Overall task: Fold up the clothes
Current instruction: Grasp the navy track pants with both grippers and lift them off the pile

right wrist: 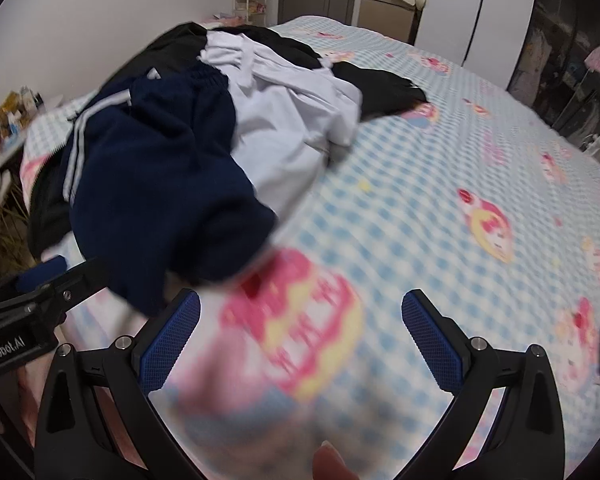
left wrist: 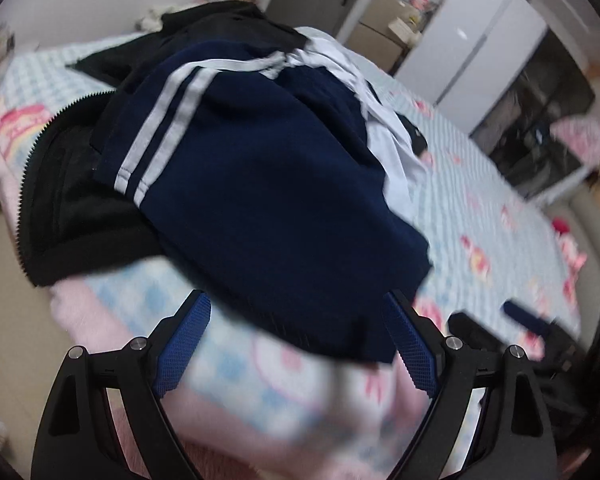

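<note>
My left gripper [left wrist: 296, 340] has its jaws spread wide and empty at the near hem of the navy garment [left wrist: 268, 184], while my right gripper [right wrist: 300, 340], just as wide and empty, hangs over bare bedsheet [right wrist: 420, 200] beside the heap. I judge I'm at the pick-up: nothing is folded yet. The navy piece tops the heap, over a black jacket [left wrist: 68, 200] and white garment [right wrist: 292, 120], so next I need to pinch its hem alone and draw it clear.

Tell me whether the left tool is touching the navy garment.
Cannot tell. In the left wrist view the open left tool frames the hem of the navy garment, but motion blur hides any contact or gap; the right wrist view is equally blurred there.
</note>
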`<action>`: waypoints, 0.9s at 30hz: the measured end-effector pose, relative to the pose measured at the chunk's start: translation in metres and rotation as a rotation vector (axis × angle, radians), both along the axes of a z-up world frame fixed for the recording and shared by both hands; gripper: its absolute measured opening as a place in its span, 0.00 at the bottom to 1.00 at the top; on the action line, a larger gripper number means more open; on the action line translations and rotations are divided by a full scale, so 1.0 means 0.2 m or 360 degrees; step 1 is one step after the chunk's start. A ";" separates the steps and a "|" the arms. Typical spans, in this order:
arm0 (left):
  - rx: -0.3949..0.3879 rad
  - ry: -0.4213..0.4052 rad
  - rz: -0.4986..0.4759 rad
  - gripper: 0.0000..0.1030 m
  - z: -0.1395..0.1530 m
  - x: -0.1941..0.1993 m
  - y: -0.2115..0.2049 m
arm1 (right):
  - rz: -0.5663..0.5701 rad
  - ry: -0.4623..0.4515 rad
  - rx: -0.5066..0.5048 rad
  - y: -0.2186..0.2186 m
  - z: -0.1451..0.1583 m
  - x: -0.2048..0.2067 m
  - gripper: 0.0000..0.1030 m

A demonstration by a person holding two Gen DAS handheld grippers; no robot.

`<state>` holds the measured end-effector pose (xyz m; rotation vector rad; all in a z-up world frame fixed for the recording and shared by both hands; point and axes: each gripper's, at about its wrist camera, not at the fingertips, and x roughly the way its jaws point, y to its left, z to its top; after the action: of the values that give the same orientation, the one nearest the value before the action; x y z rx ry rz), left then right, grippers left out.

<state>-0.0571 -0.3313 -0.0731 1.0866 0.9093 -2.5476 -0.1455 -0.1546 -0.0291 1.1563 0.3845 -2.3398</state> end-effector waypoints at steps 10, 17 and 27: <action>0.0267 -0.0038 -0.0008 0.64 -0.21 -0.18 -0.08 | 0.0102 -0.0274 -0.0094 -0.23 -0.21 -0.08 0.71; 0.0048 -0.0019 -0.0143 0.26 -0.09 -0.19 0.10 | 0.0193 -0.0109 -0.0069 -0.25 -0.16 0.01 0.13; 0.0020 -0.0013 -0.0510 0.25 0.01 -0.32 0.57 | 0.0067 0.0028 -0.0087 0.14 -0.07 0.15 0.06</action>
<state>-0.1208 -0.2170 -0.0703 1.3411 0.8052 -2.7889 -0.1153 -0.1269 -0.0440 1.0923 0.3453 -2.3113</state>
